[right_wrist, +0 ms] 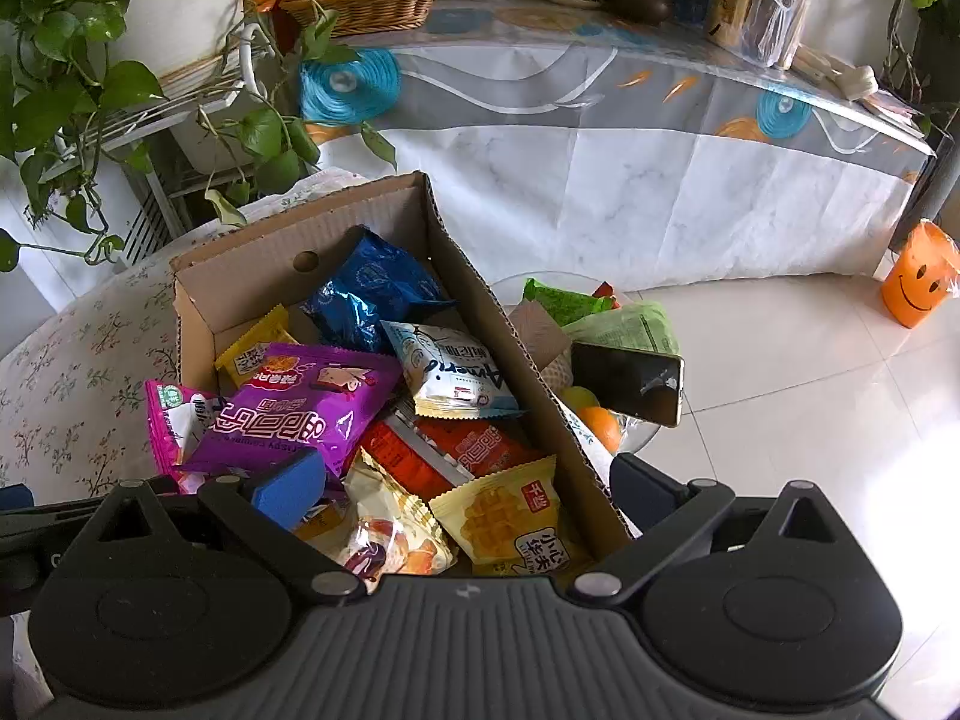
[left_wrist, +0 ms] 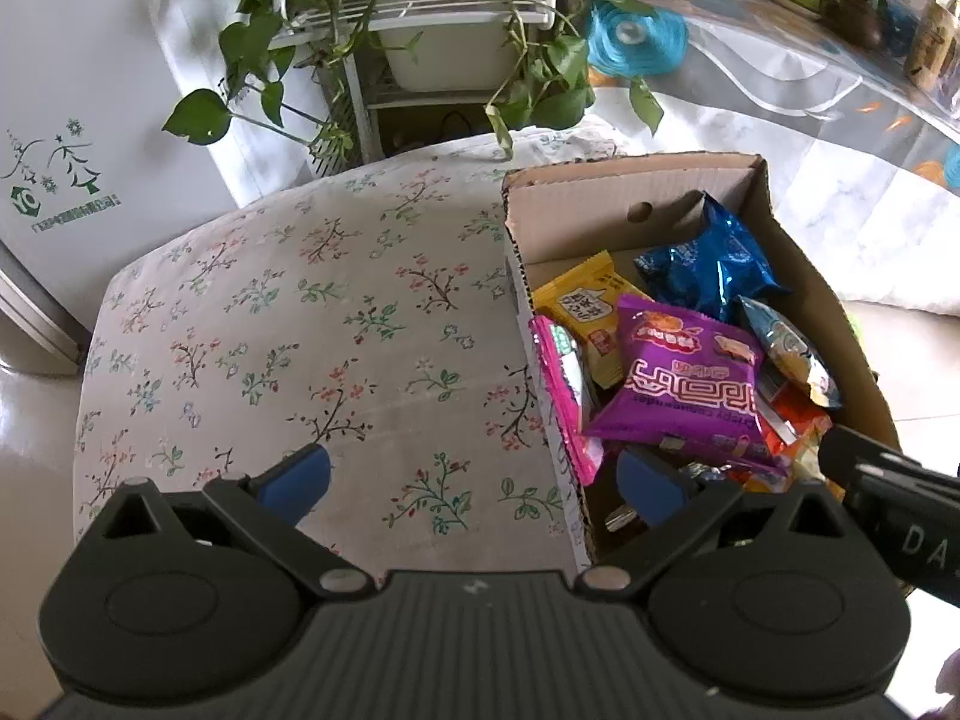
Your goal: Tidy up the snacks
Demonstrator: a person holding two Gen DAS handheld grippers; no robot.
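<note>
Spreading wide and holding nothing: blue-padded fingers (left_wrist: 651, 489) of the left gripper (left_wrist: 474, 483), one pad hanging over the flower-print cloth (left_wrist: 312, 324), the other dipping just inside the near corner of the brown cardboard box (left_wrist: 798, 252). Straddling the box's right wall: right gripper (right_wrist: 471, 489), fingers (right_wrist: 291, 489) also wide and gripping nothing, one pad hovering close to the shiny purple snack bag (right_wrist: 300, 402), though touching or not is hard to tell.

Lying heaped in the box: purple bag on top, crinkly blue foil bag (right_wrist: 372, 291) at the far end, white and blue packet (right_wrist: 453, 372) against the right wall, pale yellow waffle packet (right_wrist: 510, 516) nearest, red and orange packets under them.

Looking mostly done, with nearly every snack already in the box and nothing left on the cloth. Still sitting outside, just past the right wall: green packets (right_wrist: 594, 312), a black phone (right_wrist: 627, 381) and round oranges (right_wrist: 600, 423), perhaps snacks too.
</note>
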